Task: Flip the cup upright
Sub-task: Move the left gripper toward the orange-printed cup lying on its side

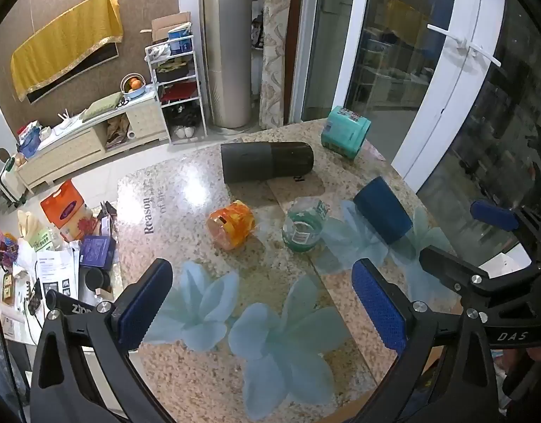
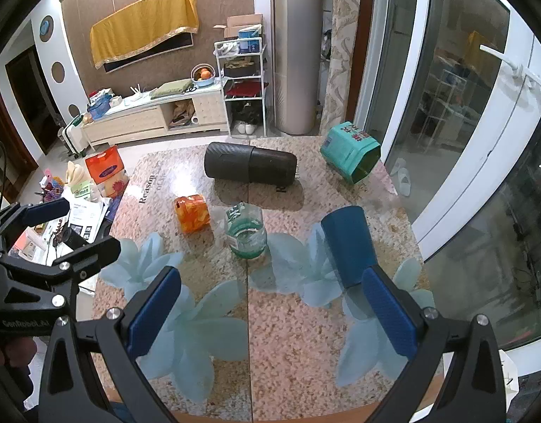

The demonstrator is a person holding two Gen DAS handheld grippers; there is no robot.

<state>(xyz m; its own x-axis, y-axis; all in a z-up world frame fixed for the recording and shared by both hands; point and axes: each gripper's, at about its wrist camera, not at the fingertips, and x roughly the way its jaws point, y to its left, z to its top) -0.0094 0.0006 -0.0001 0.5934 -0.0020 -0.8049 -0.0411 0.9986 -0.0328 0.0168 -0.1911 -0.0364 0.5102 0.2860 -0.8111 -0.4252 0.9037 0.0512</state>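
A dark blue cup lies on its side on the speckled stone table, also in the left wrist view. My right gripper is open and empty, its right finger just in front of the cup's near end. My left gripper is open and empty above the table's near part, well short of the cup. The right gripper also shows at the right edge of the left wrist view.
On the table lie a black cylinder, a teal container, an orange jar and a clear green-labelled jar. Glass doors stand at the right. Cluttered floor, a low cabinet and a shelf rack are at the left and back.
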